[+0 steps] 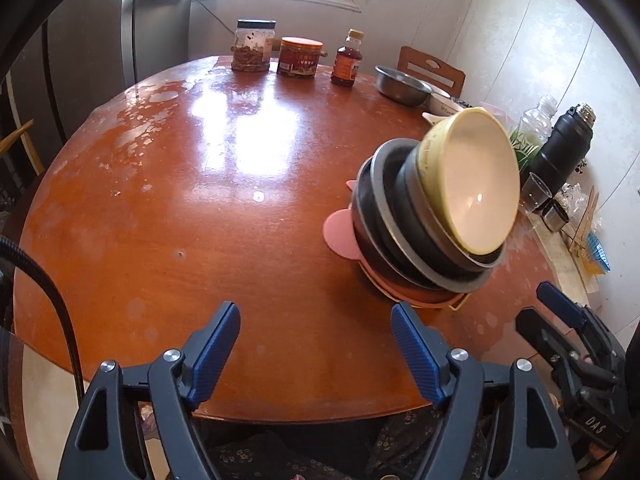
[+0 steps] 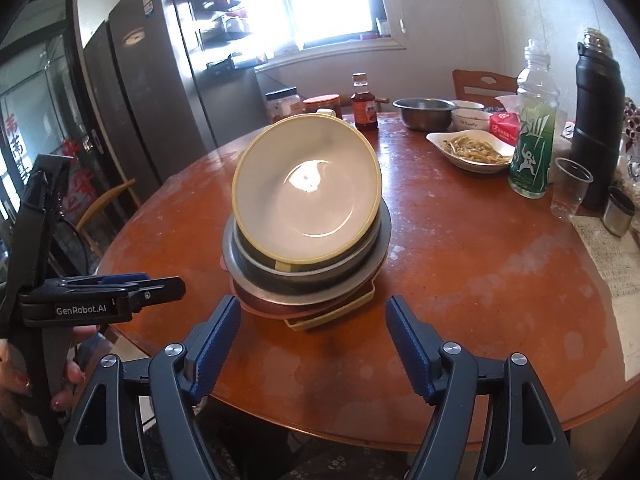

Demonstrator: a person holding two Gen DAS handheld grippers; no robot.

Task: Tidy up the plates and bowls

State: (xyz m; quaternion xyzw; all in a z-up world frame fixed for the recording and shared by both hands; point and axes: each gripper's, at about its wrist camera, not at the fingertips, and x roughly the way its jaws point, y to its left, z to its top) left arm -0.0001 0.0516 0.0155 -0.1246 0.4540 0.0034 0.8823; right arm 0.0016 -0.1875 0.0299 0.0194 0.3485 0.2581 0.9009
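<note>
Right wrist view: the yellow-rimmed bowl sits tilted atop the stack of bowls and plates, near the counter's front edge. Seat it level before anything else, I judge. Both the right tool and left tool gape wide, empty. Far right, a white dish holds noodles; the steel bowl looks empty.
</note>
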